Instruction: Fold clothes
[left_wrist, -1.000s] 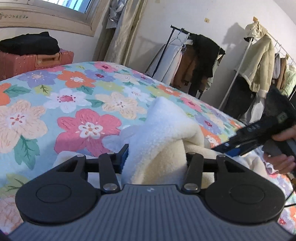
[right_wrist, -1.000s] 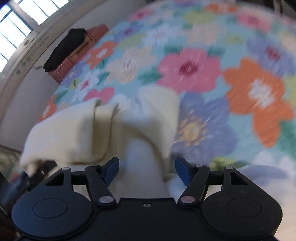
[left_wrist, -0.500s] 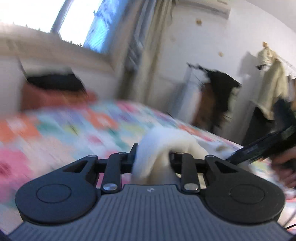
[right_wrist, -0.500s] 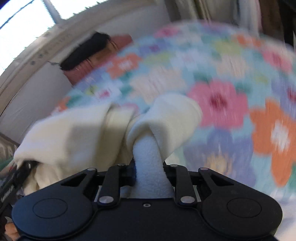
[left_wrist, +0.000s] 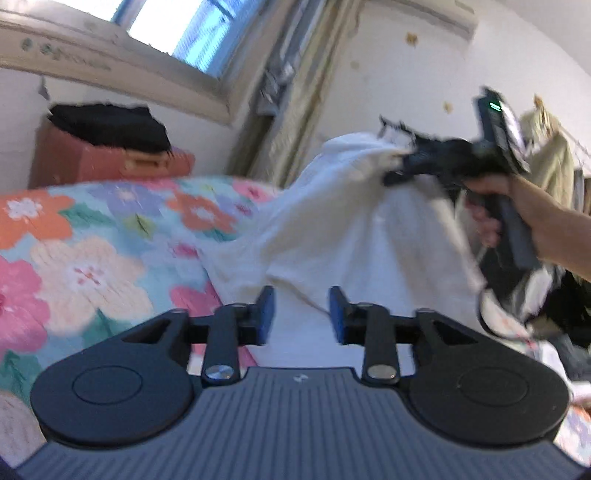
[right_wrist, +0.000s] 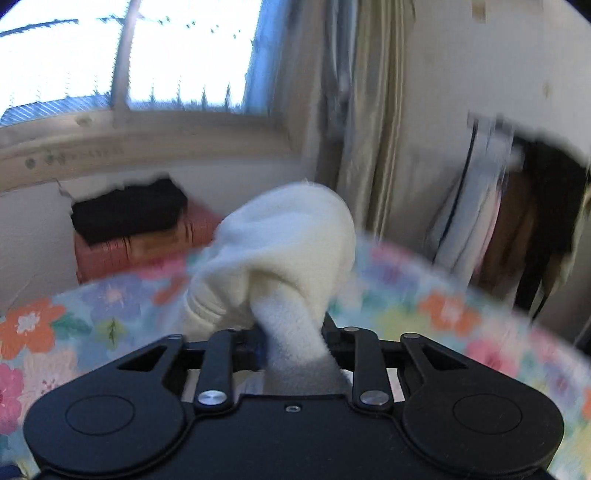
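right claw (right_wrist: 295, 341) pinching cream fleece (right_wrist: 284, 251) above bed (right_wrist: 443, 295), opening | left claw (left_wrist: 301, 319) opening, fleece loose between | risk: fleece probably slips, flops back

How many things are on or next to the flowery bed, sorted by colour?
Cream: 1, the fleece garment
Black: 1, the folded clothes on the suitcase
Red: 1, the suitcase beside the flowery bed
Total: 3

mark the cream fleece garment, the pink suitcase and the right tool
cream fleece garment (left_wrist: 332, 229): left wrist view, middle of the hanging cloth.
pink suitcase (right_wrist: 147, 251): right wrist view, its long side.
right tool (right_wrist: 295, 341): right wrist view, midway between its fingertips, fleece bunched there.
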